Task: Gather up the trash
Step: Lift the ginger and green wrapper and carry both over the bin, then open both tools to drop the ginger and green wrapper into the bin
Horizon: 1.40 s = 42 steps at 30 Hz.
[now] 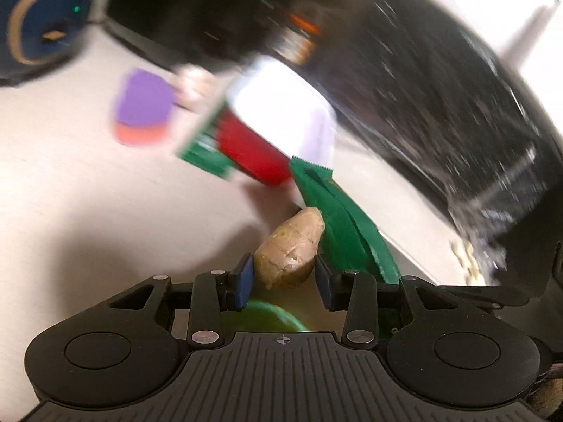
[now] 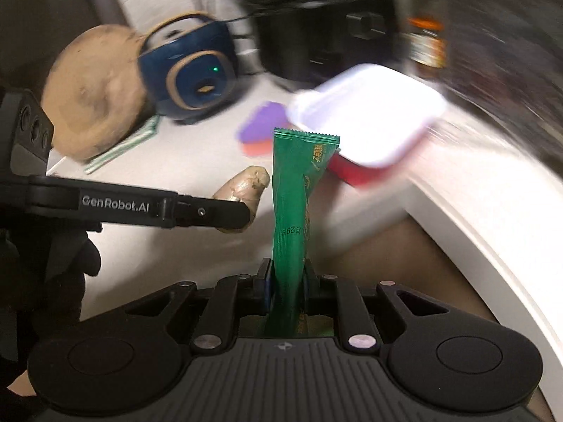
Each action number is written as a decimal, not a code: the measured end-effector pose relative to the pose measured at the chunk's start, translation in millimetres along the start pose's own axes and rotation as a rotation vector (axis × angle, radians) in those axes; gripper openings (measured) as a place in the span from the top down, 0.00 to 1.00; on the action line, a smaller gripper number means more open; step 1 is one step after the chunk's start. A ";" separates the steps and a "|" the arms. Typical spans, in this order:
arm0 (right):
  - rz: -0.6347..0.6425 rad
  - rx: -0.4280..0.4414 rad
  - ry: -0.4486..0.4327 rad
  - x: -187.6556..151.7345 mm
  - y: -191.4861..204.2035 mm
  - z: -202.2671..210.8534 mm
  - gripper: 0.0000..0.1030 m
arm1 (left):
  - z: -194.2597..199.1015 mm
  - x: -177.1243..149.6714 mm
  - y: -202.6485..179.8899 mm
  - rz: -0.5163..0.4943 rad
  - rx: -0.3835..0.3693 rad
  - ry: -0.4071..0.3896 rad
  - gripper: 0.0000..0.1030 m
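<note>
A beige ginger-like piece (image 1: 288, 246) sits between the blue pads of my left gripper (image 1: 285, 272), which is shut on it above the white table. In the right wrist view the same piece (image 2: 246, 183) shows at the tip of the left gripper (image 2: 239, 216), reaching in from the left. My right gripper (image 2: 286, 276) is shut on a long green sachet (image 2: 299, 190) that stands up from its jaws. That sachet (image 1: 341, 221) also shows just right of the ginger piece in the left wrist view. Both views are motion-blurred.
A red box with a white lid (image 2: 366, 116) and a purple-and-orange item (image 2: 260, 130) lie ahead. Further back are a blue speaker (image 2: 190, 70), a large brown potato-like lump (image 2: 95, 91), a green-white wrapper (image 2: 119, 151), a black case (image 2: 327, 35) and a jar (image 2: 425, 42). The table's edge (image 2: 457, 232) curves down the right.
</note>
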State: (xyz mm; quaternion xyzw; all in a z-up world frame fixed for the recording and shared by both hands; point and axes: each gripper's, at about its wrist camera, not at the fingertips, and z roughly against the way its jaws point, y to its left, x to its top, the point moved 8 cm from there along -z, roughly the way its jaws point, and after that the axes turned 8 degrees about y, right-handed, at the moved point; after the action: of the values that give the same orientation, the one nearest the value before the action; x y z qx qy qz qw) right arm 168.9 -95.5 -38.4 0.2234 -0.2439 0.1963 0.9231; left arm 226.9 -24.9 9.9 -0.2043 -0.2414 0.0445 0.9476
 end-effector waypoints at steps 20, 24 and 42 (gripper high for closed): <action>-0.321 -0.133 0.261 -134.7 -136.8 -24.9 0.85 | -189.4 -141.3 27.0 0.140 0.066 0.507 0.59; -0.330 -0.160 0.364 -157.3 -144.7 -40.1 0.85 | -231.5 -164.8 51.6 0.195 0.097 0.571 0.59; -0.363 -0.048 0.597 -198.5 -146.3 -127.2 0.85 | -218.6 -153.7 74.8 0.366 0.019 0.446 0.60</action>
State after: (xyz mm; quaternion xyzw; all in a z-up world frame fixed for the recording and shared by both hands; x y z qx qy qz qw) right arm 124.4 -201.6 -290.9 0.1741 0.0762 0.0797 0.9785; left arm 196.8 -64.7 -263.1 -0.2406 0.0143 0.1710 0.9553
